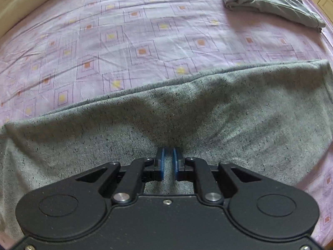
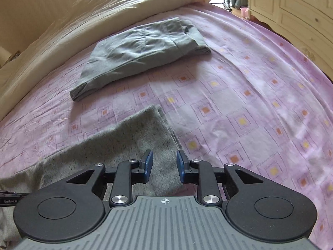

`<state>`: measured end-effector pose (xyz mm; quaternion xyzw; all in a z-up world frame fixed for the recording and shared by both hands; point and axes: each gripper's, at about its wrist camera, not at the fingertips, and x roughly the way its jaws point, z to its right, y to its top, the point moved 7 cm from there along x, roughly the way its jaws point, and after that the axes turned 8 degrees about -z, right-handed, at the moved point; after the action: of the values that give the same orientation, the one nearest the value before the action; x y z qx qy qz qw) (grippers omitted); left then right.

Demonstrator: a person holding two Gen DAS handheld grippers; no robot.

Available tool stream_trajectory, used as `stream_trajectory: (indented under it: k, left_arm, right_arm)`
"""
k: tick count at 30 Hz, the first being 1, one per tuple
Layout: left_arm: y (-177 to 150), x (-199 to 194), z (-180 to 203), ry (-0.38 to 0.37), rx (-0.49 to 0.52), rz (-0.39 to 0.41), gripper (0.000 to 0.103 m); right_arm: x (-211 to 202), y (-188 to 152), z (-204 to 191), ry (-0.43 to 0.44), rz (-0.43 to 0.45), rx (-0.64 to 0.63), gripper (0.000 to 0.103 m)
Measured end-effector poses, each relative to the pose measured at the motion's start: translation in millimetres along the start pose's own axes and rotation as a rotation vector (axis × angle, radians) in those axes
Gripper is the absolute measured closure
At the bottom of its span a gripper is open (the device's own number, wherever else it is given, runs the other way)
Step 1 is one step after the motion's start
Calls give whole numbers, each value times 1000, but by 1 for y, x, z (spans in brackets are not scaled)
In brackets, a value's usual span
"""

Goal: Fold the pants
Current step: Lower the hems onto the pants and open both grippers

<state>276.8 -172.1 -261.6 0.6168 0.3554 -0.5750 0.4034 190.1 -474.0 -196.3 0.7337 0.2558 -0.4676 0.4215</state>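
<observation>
Speckled grey pants (image 1: 187, 114) lie across the pink patterned bedsheet (image 1: 124, 41), folded along their far edge. My left gripper (image 1: 168, 152) sits low over the middle of them, its blue pads nearly together with a narrow gap; the fabric puckers toward the fingertips, but I cannot tell whether cloth is pinched. In the right wrist view the same pants (image 2: 124, 141) end in a corner on the bedsheet (image 2: 249, 104). My right gripper (image 2: 164, 158) is open above that end, near the right edge of the cloth, holding nothing.
A second pair of grey-green pants (image 2: 141, 50) lies folded further up the bed, also in the left wrist view (image 1: 270, 2). A cream duvet (image 2: 93, 16) runs along the left. A wooden wardrobe (image 2: 291, 6) stands beyond the bed's right edge.
</observation>
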Motion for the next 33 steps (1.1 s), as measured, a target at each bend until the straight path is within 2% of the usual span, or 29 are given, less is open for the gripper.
stream_trajectory:
  k: [4,8,12,13,15,16,18,23,29,33]
  left_arm:
    - [-1,0,4,17,20,-3,85]
    - [-4,0,8,43,33,10,85]
    - [-7,-1,13,78,54,28,87]
    - [-7,-2,13,79,51,31,87]
    - [-6,-1,11,72,36,35,87]
    - [-6,-1,10,66,28,34,87]
    - [-5,-1,7,52,14,28,87]
    - [1,-7,4,9,-22,28,86]
    - [25,-29,10,-18,-24,130,86]
    - [43,-20,7,4,-34,130,85]
  right_arm:
    - [13,34,-13,62,29,-58,66]
    - [36,64,-14,56,36,-53,65]
    - [53,67,-4,51,-1,-2,66]
    - [54,62,-5,66,-21,-8,67]
    - [53,49,-10,107,-59,-56,98]
    - [49,41,-13,104,-64,-94,100]
    - [40,26,-17,116,-79,-156,100]
    - [23,12,-11,125,-76,-139,101]
    - [11,41,-11,96,34,-141,101]
    - [29,59,-17,52,27,-193,101]
